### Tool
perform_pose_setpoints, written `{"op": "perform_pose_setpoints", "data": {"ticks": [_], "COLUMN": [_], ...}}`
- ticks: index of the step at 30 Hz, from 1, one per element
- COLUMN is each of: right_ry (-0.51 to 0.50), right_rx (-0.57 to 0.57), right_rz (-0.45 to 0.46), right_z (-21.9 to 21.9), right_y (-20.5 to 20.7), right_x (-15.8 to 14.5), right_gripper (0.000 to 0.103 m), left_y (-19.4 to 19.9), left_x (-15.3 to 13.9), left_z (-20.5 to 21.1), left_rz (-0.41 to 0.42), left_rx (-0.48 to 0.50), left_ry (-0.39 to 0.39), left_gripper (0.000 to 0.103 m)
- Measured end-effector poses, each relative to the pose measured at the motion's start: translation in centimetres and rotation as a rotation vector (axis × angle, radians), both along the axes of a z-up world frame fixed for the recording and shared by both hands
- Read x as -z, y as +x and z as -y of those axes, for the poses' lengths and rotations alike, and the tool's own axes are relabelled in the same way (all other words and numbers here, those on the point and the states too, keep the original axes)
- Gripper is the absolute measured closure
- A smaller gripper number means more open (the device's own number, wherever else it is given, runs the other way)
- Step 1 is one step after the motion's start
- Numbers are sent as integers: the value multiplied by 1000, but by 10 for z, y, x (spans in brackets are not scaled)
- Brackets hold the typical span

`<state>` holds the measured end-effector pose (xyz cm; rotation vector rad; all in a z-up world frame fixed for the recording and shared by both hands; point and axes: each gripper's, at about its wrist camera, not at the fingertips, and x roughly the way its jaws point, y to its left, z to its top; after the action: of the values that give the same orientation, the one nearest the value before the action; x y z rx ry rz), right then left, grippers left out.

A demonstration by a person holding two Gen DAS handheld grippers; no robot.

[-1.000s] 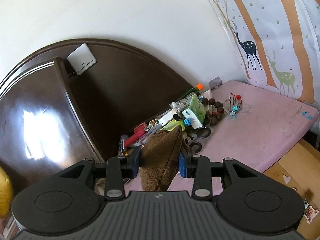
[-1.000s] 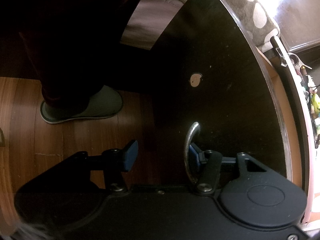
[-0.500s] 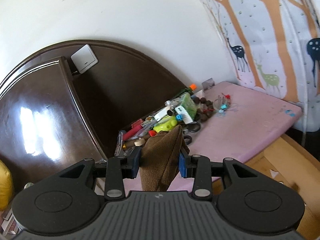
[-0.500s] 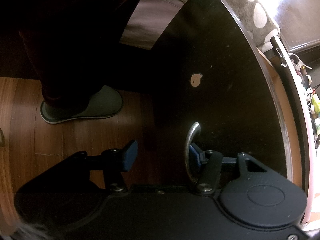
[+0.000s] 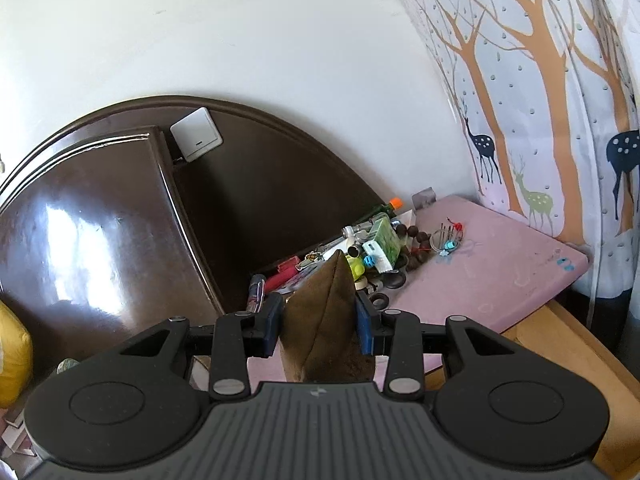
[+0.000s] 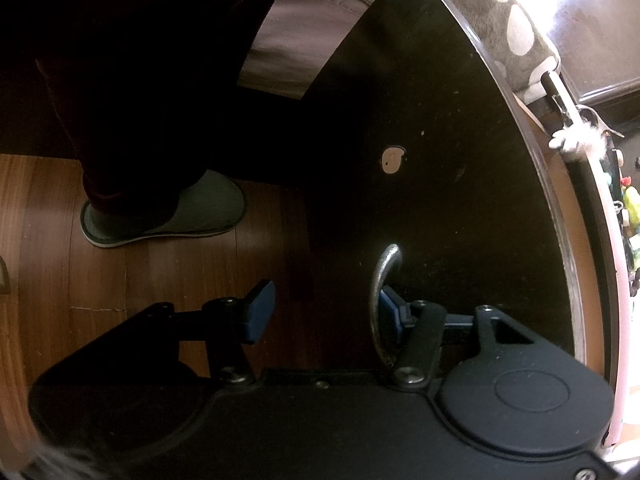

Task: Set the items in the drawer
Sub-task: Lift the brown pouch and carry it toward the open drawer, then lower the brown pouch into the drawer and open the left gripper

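brown fleecy cloth (image 5: 326, 320), folded to a peak, stands pinched between the blue pads of the left gripper (image 5: 319, 326), which is clamped onto it from both sides. the cloth is held above the near edge of a pink mat (image 5: 492, 276) that covers a tabletop. just past the cloth, along the mat's left side, lies a heap of small clutter (image 5: 360, 248): a red pen-like thing, a yellow-green toy, a green and white packet, dark round beads, black rings and a bottle with an orange cap. behind the heap rises a dark glossy wooden headboard (image 5: 120, 216) with a white wall switch (image 5: 196, 134) on it, then a plain white wall. to the right hangs a curtain (image 5: 540, 80) printed with orange trees and deer.

in the right wrist view, the right gripper (image 6: 320, 312) has its jaws spread wide. one blue pad sits behind the curved metal handle (image 6: 380, 300) of a dark drawer front (image 6: 440, 160); the other pad is well apart from the handle, over wooden floor (image 6: 80, 280). beyond it on the floor is a person's foot in a grey slipper (image 6: 172, 216). along the right edge, the drawer's pale wooden inner side (image 6: 560, 220) shows.
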<state>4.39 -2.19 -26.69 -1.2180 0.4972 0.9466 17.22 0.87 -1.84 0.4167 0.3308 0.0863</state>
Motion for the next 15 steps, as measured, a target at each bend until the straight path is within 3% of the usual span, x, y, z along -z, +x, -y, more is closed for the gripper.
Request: {"op": "perform_pose_setpoints", "data": {"ticks": [15], "right_ry": [1], "right_rx": [1], "right_rz": [0], "right_z": [1], "right_y": [0], "right_x": [3], "right_gripper": [46], "left_y": [13], "left_x": [51], "left_z": [-1], "left_rz": [-162], "left_rx": [13], "left_ry": [-90], "left_gripper": [68]}}
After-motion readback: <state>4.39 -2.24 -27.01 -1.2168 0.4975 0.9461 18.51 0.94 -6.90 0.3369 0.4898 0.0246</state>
